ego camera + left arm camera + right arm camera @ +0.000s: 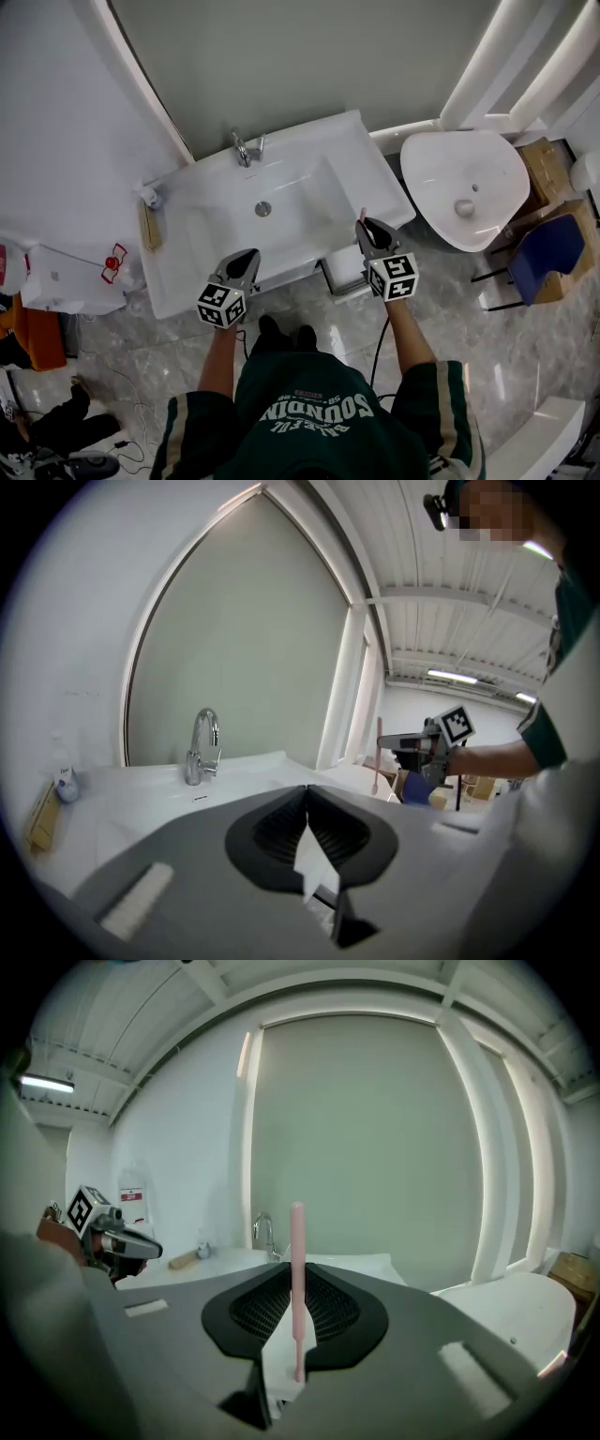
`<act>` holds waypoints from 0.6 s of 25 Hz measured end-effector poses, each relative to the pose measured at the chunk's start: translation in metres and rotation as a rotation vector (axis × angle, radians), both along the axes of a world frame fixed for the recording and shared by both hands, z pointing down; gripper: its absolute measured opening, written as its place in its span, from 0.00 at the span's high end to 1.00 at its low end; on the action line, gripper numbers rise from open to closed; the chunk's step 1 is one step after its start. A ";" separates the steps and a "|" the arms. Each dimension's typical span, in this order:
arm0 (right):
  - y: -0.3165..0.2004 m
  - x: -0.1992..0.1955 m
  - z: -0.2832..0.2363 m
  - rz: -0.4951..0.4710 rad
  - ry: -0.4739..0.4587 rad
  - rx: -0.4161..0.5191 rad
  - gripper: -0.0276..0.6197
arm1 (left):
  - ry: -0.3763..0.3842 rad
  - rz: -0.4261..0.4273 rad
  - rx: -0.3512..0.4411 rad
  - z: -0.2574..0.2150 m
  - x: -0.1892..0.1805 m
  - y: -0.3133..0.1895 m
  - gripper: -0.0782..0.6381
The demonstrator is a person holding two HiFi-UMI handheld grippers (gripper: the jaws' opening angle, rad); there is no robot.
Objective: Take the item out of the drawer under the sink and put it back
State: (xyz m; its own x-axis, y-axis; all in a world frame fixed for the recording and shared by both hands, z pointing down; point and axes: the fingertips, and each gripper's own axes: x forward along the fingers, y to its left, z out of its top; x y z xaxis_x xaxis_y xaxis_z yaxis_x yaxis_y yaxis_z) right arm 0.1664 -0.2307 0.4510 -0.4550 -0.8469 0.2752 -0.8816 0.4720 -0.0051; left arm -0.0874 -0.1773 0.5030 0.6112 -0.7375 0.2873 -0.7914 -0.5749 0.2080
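A thin, straight pink stick (297, 1241) was held upright, pinched between the jaws of the right gripper (296, 1269), near the front right corner of the white sink (347, 141). The left gripper (307, 794) was empty, its jaws pressed together. A chrome tap (246, 147) was mounted at the sink's back, and pale marbled floor (450, 300) was spread below.

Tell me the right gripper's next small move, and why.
Probably lower the right gripper toward the drawer that seems pulled out under the sink: its jaws clamp the pink stick upright, well above it, so only putting it back remains.
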 end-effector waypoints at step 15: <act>0.015 0.006 0.013 0.037 -0.031 -0.052 0.88 | 0.037 0.018 -0.010 0.004 0.009 0.005 0.82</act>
State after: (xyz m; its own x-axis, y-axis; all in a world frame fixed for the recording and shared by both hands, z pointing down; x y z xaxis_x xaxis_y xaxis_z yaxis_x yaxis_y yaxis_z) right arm 0.1729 -0.2158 0.4635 -0.4324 -0.8482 0.3058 -0.8976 0.4372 -0.0567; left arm -0.0782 -0.1719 0.5067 0.6348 -0.7234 0.2715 -0.7725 -0.5868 0.2425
